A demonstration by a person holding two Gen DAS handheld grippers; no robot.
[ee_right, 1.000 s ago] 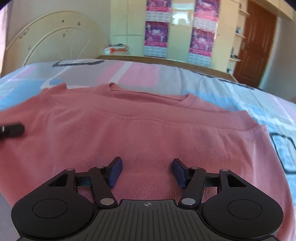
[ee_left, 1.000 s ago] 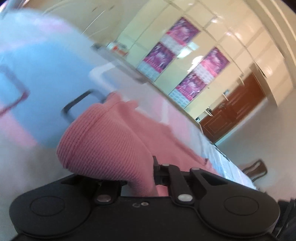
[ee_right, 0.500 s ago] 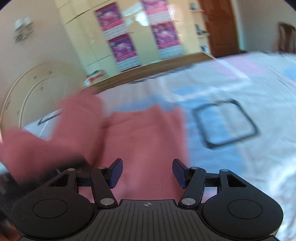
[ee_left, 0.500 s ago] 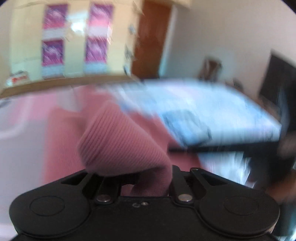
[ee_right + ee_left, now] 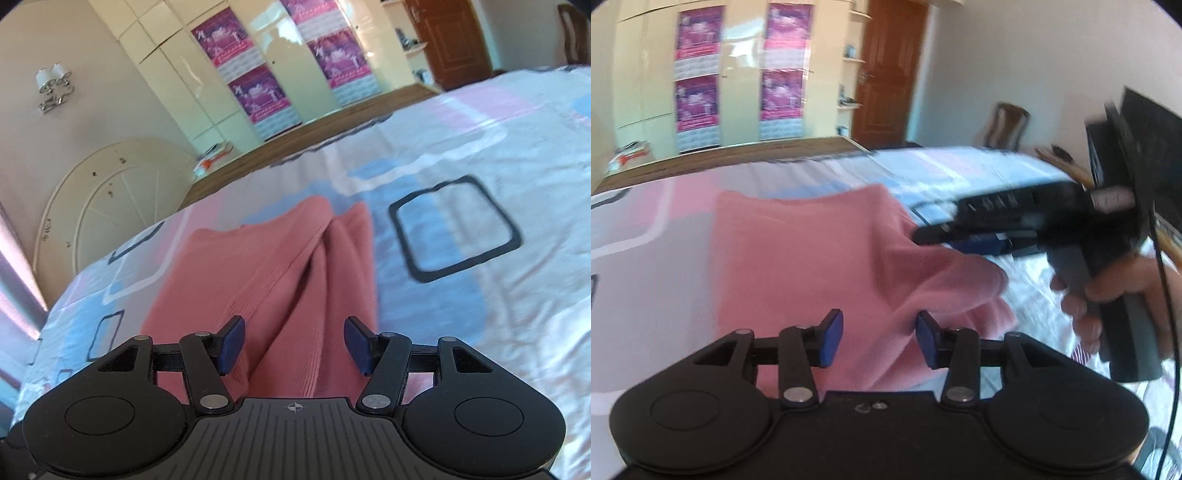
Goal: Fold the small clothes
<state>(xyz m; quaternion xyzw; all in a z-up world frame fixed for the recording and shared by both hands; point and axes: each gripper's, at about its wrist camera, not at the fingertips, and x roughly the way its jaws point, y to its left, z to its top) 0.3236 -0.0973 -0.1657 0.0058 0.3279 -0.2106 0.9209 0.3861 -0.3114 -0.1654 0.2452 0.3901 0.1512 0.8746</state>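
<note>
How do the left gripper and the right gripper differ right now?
The left gripper is opening, its gap narrower than the right gripper, which stands wider. The left hangs over the pink shirt by its loose bunched corner; the right hangs over a long fold ridge. Both have blue pads, and neither pinches the cloth.

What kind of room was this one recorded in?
Most likely a bedroom: a pink top lies on a bed with a patterned sheet, a rounded headboard stands behind it, and tall wardrobes line the wall.
</note>
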